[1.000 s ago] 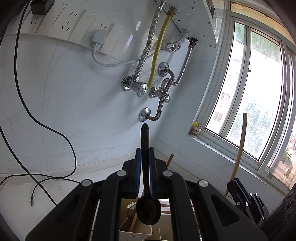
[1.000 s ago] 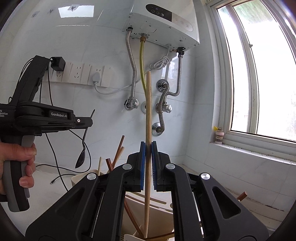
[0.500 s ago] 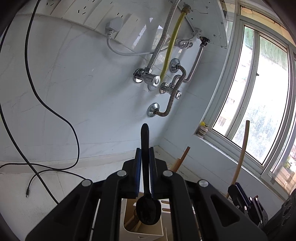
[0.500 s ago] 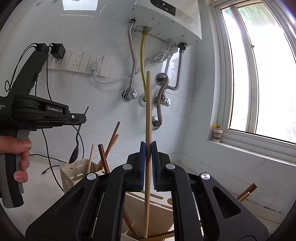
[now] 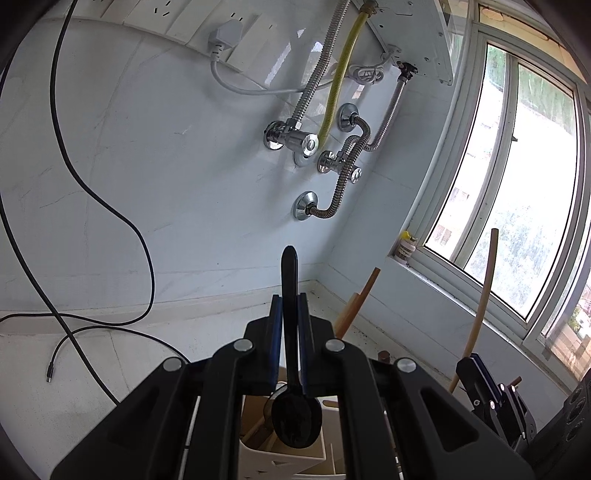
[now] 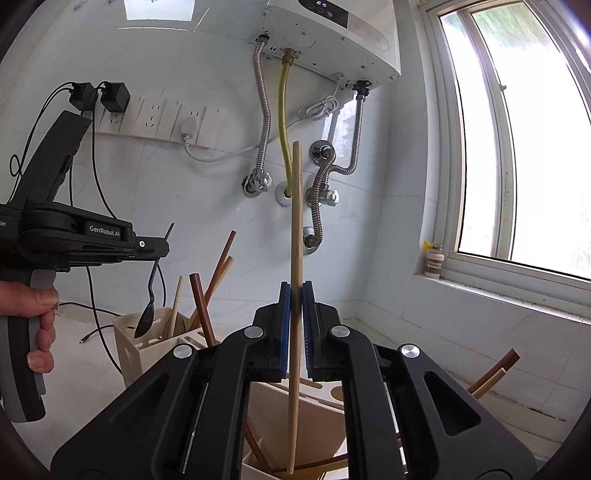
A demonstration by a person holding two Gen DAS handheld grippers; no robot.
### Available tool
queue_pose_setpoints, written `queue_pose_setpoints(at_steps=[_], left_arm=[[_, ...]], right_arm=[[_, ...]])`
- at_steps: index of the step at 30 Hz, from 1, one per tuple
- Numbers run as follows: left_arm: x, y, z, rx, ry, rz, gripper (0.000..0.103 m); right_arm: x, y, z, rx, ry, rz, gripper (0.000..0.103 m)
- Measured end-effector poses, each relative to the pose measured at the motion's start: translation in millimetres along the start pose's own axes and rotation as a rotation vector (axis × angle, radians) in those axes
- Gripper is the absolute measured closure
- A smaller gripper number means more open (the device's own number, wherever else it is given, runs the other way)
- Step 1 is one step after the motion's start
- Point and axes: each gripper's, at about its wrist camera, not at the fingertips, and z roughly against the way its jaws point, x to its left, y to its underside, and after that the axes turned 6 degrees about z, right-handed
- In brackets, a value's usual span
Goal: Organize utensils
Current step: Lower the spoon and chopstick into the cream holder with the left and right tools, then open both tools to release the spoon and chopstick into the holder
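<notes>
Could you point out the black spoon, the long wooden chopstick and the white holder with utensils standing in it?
black spoon (image 5: 295, 421): left wrist view, on its bowl.
wooden chopstick (image 6: 296, 221): right wrist view, mid shaft above the pads.
white utensil holder (image 6: 129, 349): right wrist view, on its front wall.

Home kitchen: wall-mounted water heater (image 6: 328, 33)

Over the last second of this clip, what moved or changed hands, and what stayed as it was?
Both grippers sank toward the white utensil holders: the wall pipes slid up in both views and more of the holders shows. Nothing was taken or let go. The left gripper stays shut on the black spoon, bowl down; the right gripper stays shut on the upright wooden chopstick.
</notes>
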Motion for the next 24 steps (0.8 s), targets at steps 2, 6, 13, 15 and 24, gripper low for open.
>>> queue_pose_setpoints(at_steps=[2,6,13,15,24], left_arm=[[-2,1,0,-0.004,-0.003,-0.012,0.095],[-1,4,-2,-0.002,-0.014,-0.011,0.095],[-3,4,-2,0.007,-0.01,-0.02,0.095],[-3,5,-3,0.009,-0.016,-0.024,0.095],[2,21,5,0.003,-0.043,-0.014,0.049]], right_arm=[[0,1,0,0.0,-0.002,-0.004,0.097],[-1,3,1,-0.001,-0.002,-0.013,0.097],[-1,5,2,-0.001,-0.004,-0.029,0.097],[-2,6,1,0.002,-0.004,-0.034,0.097],[-7,13,6,0.004,0.012,-0.07,0.049]])
